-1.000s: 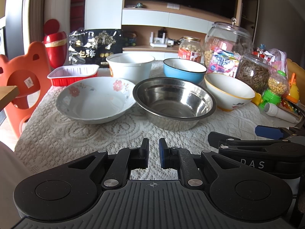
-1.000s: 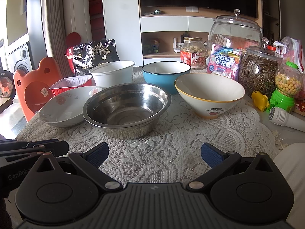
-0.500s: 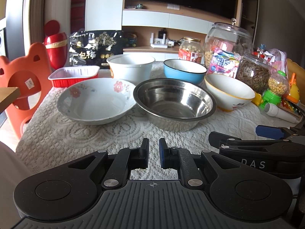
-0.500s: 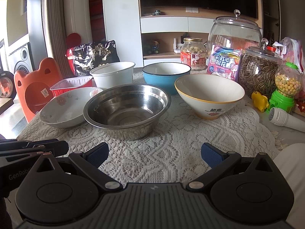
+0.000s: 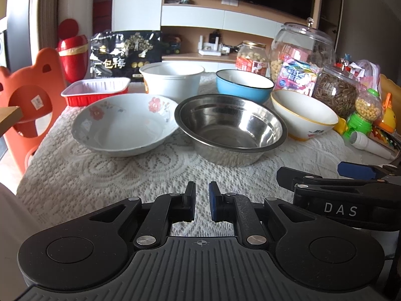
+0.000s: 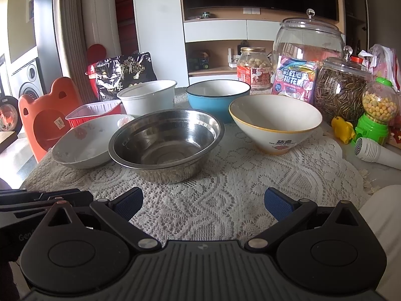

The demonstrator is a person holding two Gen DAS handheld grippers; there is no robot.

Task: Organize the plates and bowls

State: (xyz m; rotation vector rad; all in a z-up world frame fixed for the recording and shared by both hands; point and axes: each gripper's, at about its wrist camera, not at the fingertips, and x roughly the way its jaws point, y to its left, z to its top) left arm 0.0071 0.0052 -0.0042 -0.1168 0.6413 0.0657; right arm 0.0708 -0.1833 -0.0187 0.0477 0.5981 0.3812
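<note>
Several bowls stand on a lace-covered table. A floral white bowl (image 5: 125,123) (image 6: 85,143) is at the left, a steel bowl (image 5: 230,128) (image 6: 165,143) in the middle, a cream bowl with a yellow rim (image 5: 303,115) (image 6: 275,120) at the right. Behind them are a white tub (image 5: 173,77) (image 6: 147,97) and a blue bowl (image 5: 244,85) (image 6: 218,97). My left gripper (image 5: 202,200) is nearly shut and empty, low at the front edge. My right gripper (image 6: 203,200) is open and empty, in front of the steel bowl.
A red foil tray (image 5: 96,91) and a black snack bag (image 5: 125,55) are at the back left. Glass jars (image 6: 308,57), a green candy dispenser (image 6: 376,115) and a white toy microphone (image 6: 378,153) crowd the right side. An orange chair (image 5: 27,100) stands left of the table.
Both views have shifted very slightly; the bowls sit a touch lower in frame. No bowl has moved and the jaws are unchanged.
</note>
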